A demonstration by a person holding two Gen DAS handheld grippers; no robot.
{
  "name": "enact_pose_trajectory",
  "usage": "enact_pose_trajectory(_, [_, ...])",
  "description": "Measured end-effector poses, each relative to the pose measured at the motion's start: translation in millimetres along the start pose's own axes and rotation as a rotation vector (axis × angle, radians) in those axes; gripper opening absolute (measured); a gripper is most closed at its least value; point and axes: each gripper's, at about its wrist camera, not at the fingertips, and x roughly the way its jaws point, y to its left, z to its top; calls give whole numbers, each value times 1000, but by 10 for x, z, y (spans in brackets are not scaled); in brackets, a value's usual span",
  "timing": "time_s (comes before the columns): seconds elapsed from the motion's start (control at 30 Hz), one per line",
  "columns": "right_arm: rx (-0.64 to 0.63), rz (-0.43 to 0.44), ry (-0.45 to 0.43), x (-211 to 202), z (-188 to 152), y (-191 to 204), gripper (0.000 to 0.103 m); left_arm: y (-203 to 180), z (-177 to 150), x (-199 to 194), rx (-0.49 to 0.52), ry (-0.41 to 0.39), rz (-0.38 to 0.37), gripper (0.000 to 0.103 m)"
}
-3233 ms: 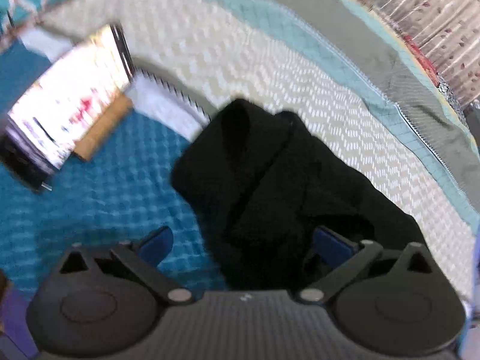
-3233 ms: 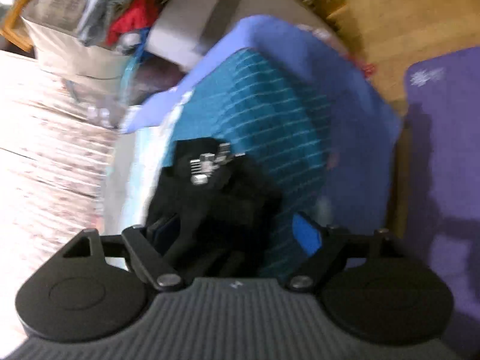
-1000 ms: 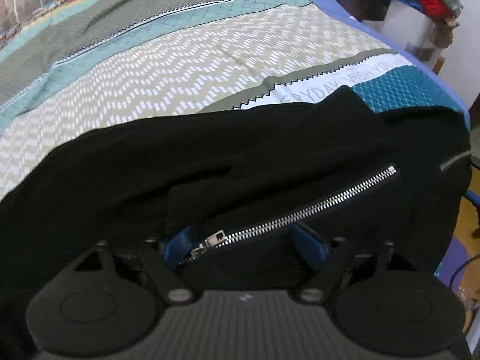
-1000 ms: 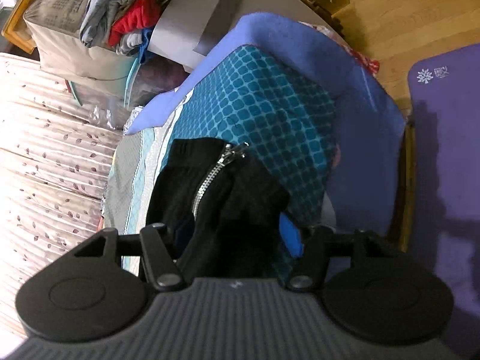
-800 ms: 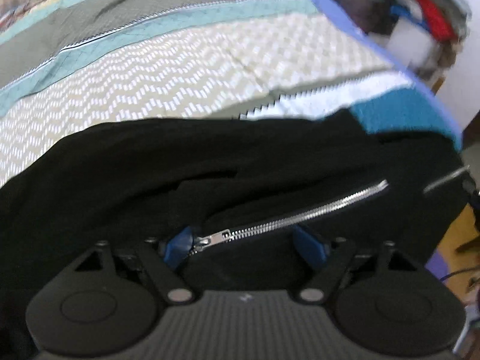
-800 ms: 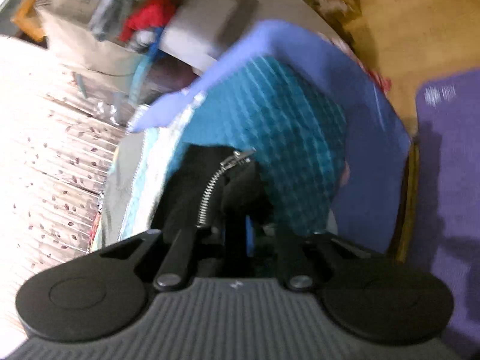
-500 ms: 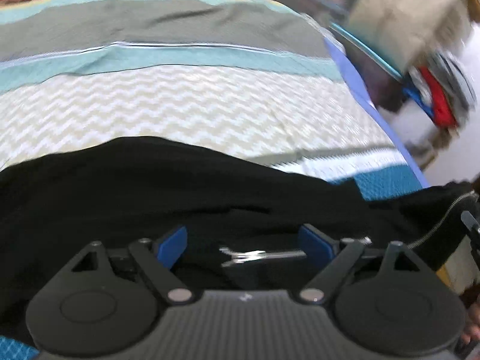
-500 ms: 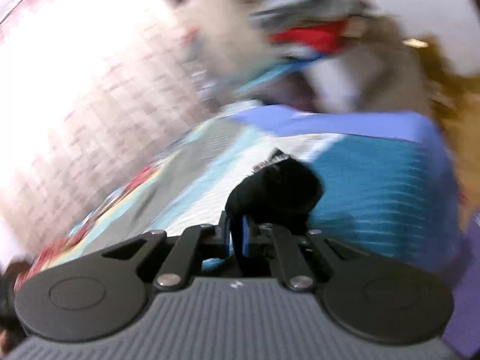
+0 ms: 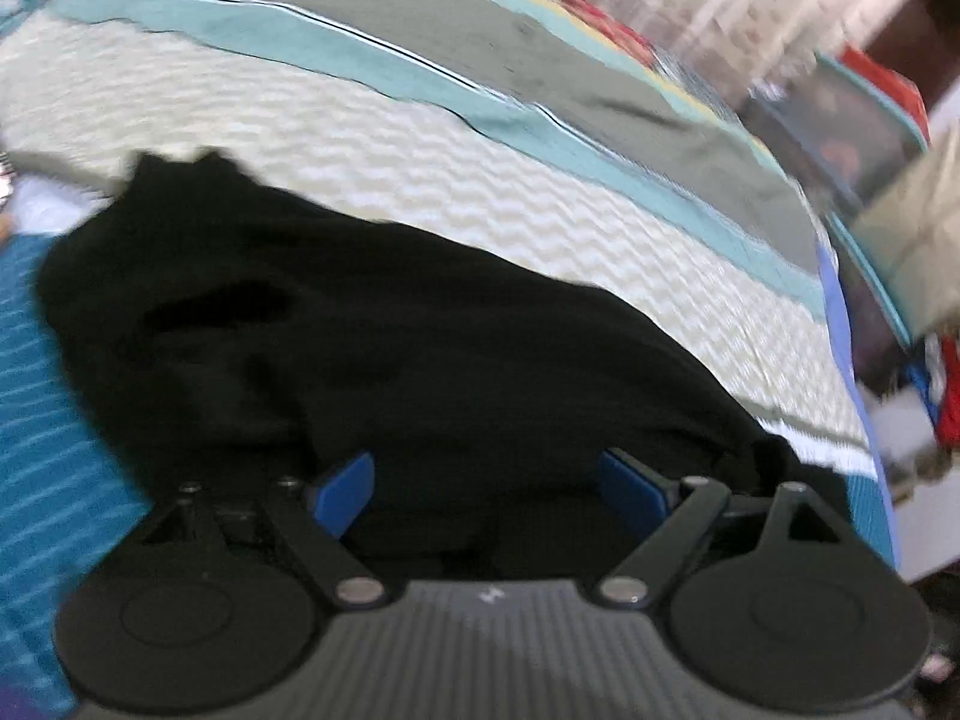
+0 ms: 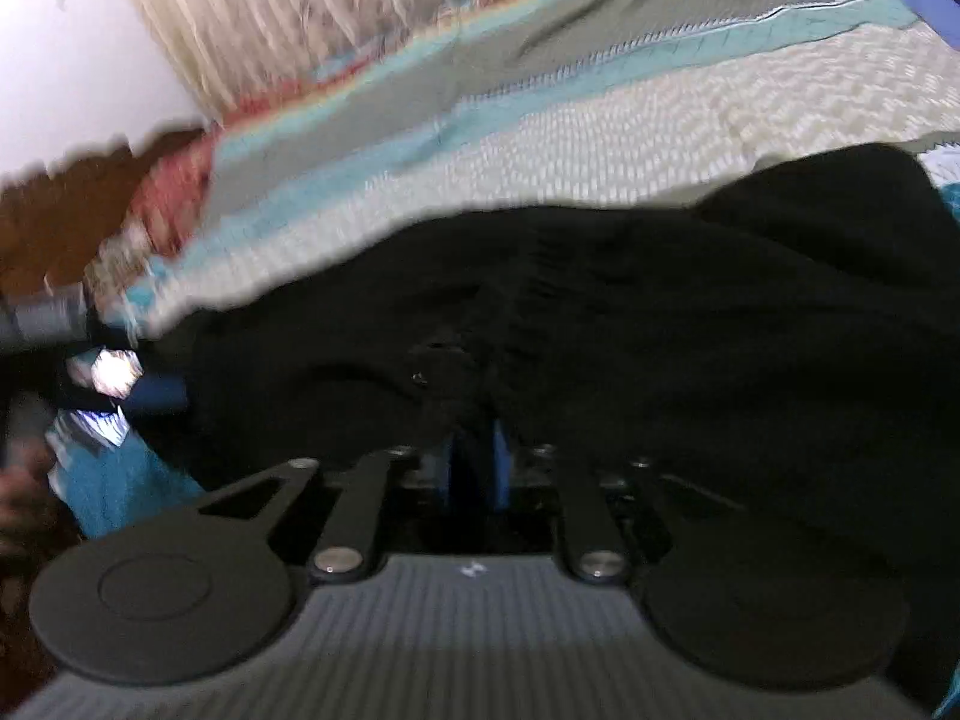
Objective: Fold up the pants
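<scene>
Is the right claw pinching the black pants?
Touching. In the right wrist view, the right gripper has its blue pads nearly together with a bunch of the black pants squeezed between them.

Readable text: none, both views motion-blurred.
Left wrist view: small pale mark on the ribbed grey gripper housing (image 9: 491,596), not legible.
Right wrist view: same kind of mark on the ribbed grey housing (image 10: 473,569), not legible.
Striped patterned bedspread (image 9: 420,138): no lettering resolvable.
</scene>
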Motion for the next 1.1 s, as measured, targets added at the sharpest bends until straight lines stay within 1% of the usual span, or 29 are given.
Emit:
enact_pose_trajectory(0.03, [27, 39, -36, -130, 41, 9, 58, 89, -10, -81, -13, -16, -2, 87])
enact_pose_trajectory(0.13, [22, 70, -125, -374, 95, 130, 58, 407, -43, -332, -63, -86, 18, 95])
enact_pose_trajectory(0.17, [28, 75, -141, -401, 99, 153, 58, 512, -54, -403, -86, -108, 28, 96])
enact_pose_trajectory(0.2, [41, 63, -141, -371, 90, 166, 58, 618, -63, -460, -112, -130, 40, 97])
enact_pose_trajectory(0.27, [69, 20, -110, -159, 165, 189, 58, 813, -61, -505, -170, -153, 73, 100])
enact_pose_trajectory(0.3, [73, 27, -99, -101, 167, 234, 57, 931, -53, -506, -216, -154, 97, 102])
enact_pose_trajectory(0.33, [69, 44, -86, -42, 171, 286, 56, 1048, -46, -494, -264, -152, 105, 102])
enact_pose_trajectory(0.37, [57, 58, -74, 41, 175, 343, 56, 1158, -39, -483, -301, -148, 95, 102])
enact_pose_trajectory(0.4, [33, 73, -55, 136, 193, 465, 54, 1258, -17, -444, -337, -143, 82, 102])
enact_pose_trajectory(0.43, [14, 83, -34, 257, 237, 537, 46, 1331, 7, -399, -362, -140, 81, 103])
enact_pose_trajectory(0.47, [-8, 95, -2, 396, 275, 634, 40, 1381, 41, -339, -383, -137, 82, 103])
enact_pose_trajectory(0.5, [-31, 105, 38, 543, 292, 755, 31, 1430, 78, -274, -394, -134, 75, 103])
enact_pose_trajectory(0.53, [-56, 125, 79, 718, 288, 896, 24, 1461, 109, -212, -402, -134, 69, 103])
enact_pose_trajectory(0.6, [-102, 185, 139, 1018, 243, 1142, 19, 1503, 174, -93, -403, -138, 70, 103])
enact_pose_trajectory(0.67, [-140, 228, 201, 1353, 245, 1432, 19, 1510, 221, 36, -397, -140, 87, 103])
enact_pose_trajectory(0.73, [-140, 267, 265, 1646, 227, 1651, 19, 1520, 285, 144, -387, -147, 99, 102])
enact_pose_trajectory(0.77, [-134, 274, 309, 1821, 209, 1742, 19, 1494, 303, 181, -380, -160, 110, 102])
enact_pose_trajectory(0.8, [-125, 249, 366, 2058, 169, 1819, 19, 1449, 313, 204, -363, -173, 121, 94])
enact_pose_trajectory(0.83, [-117, 207, 416, 2208, 125, 1842, 19, 1404, 297, 188, -338, -180, 123, 63])
enact_pose_trajectory(0.87, [-107, 151, 479, 2435, 78, 1873, 19, 1347, 306, 210, -310, -167, 113, 48])
enact_pose_trajectory(0.9, [-93, 110, 503, 2597, 12, 1852, 14, 1307, 308, 238, -304, -146, 110, 41])
enact_pose_trajectory(0.93, [-64, 120, 464, 2610, 13, 1824, 12, 1275, 303, 234, -301, -150, 109, 35])
enact_pose_trajectory(1.03, [11, 122, 478, 2606, 83, 1785, 13, 1122, 291, 147, -247, -179, 123, 32])
enact_pose_trajectory(1.1, [-4, 132, 439, 2452, 128, 1780, 18, 1021, 294, 90, -217, -189, 133, 31])
